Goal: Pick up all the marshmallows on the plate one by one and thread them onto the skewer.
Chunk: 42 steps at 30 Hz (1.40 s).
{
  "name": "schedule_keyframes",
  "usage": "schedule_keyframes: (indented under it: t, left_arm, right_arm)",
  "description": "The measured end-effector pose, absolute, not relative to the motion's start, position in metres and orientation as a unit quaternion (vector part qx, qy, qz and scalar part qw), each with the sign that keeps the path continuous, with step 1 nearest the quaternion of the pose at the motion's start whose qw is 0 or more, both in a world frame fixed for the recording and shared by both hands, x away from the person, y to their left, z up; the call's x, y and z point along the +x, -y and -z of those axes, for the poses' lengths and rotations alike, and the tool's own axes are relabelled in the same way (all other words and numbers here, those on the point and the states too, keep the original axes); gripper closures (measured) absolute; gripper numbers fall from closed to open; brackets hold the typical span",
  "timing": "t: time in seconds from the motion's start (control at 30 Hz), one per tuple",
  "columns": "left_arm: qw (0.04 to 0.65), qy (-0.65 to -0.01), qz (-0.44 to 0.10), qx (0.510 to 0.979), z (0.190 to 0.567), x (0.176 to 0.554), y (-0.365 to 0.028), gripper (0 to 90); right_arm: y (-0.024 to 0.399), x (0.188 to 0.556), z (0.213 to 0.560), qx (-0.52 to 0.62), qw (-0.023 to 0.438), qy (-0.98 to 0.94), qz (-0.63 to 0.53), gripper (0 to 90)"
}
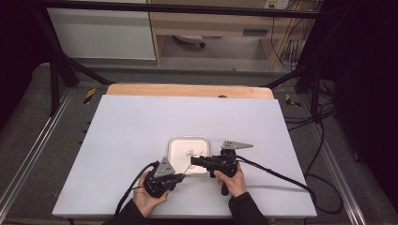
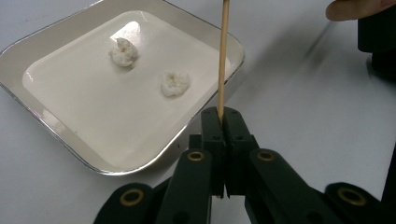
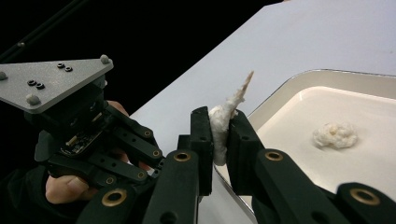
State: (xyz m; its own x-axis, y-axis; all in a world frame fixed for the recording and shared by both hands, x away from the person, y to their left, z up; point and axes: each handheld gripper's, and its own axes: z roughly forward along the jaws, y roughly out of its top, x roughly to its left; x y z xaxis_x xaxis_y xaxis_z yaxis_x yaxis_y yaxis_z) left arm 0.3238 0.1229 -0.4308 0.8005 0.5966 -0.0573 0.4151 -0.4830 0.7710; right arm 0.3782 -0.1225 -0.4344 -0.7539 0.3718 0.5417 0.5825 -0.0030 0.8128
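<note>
Beside the shallow white rectangular tray (image 1: 174, 140) on the white table (image 1: 122, 131), the left gripper (image 2: 223, 116) has its black jaws pressed tight on a thin wooden skewer (image 2: 223, 56) that rises over the tray's near rim. At the tray's right edge, the right gripper (image 3: 219, 128) pinches a white fluffy lump (image 3: 223, 122), speared by the skewer's tip. Two more white lumps (image 2: 149, 70) lie inside the tray.

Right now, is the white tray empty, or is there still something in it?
Not empty. The left gripper view shows two white fluffy lumps lying apart on the floor of the tray.
</note>
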Motion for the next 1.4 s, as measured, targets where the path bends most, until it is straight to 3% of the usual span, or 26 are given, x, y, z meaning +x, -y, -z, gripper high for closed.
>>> schedule_keyframes:
  t: [0.23,0.47,0.57,0.7,0.77,1.0,1.27,1.4]
  left_arm:
    - [0.432,-0.295,-0.123,0.843,0.421,0.325,-0.115,88.8]
    - [0.442,-0.306,-0.121,0.834,0.421,0.327,-0.118,88.6]
    - [0.442,-0.308,-0.122,0.834,0.423,0.328,-0.121,88.6]
    - [0.446,-0.307,-0.122,0.832,0.422,0.328,-0.125,88.5]
    - [0.45,-0.307,-0.126,0.829,0.422,0.327,-0.126,88.5]
    - [0.463,-0.326,-0.131,0.814,0.416,0.33,-0.141,88.5]
    - [0.46,-0.329,-0.139,0.813,0.413,0.328,-0.159,88.5]
    - [0.451,-0.33,-0.144,0.817,0.413,0.328,-0.167,88.5]
  right_arm:
    - [0.113,0.376,0.442,-0.331,0.108,0.719,0.601,82.0]
    - [0.103,0.373,0.441,-0.327,0.099,0.726,0.597,78.0]
    - [0.102,0.373,0.441,-0.33,0.093,0.724,0.598,70.6]
    - [0.106,0.373,0.43,-0.331,0.079,0.712,0.613,50.4]
    - [0.11,0.373,0.425,-0.333,0.075,0.712,0.613,44.6]
    - [0.107,0.375,0.432,-0.349,0.076,0.723,0.592,31.8]
    - [0.114,0.379,0.424,-0.353,0.006,0.74,0.572,23.4]
    - [0.118,0.387,0.418,-0.353,-0.031,0.755,0.552,27.6]
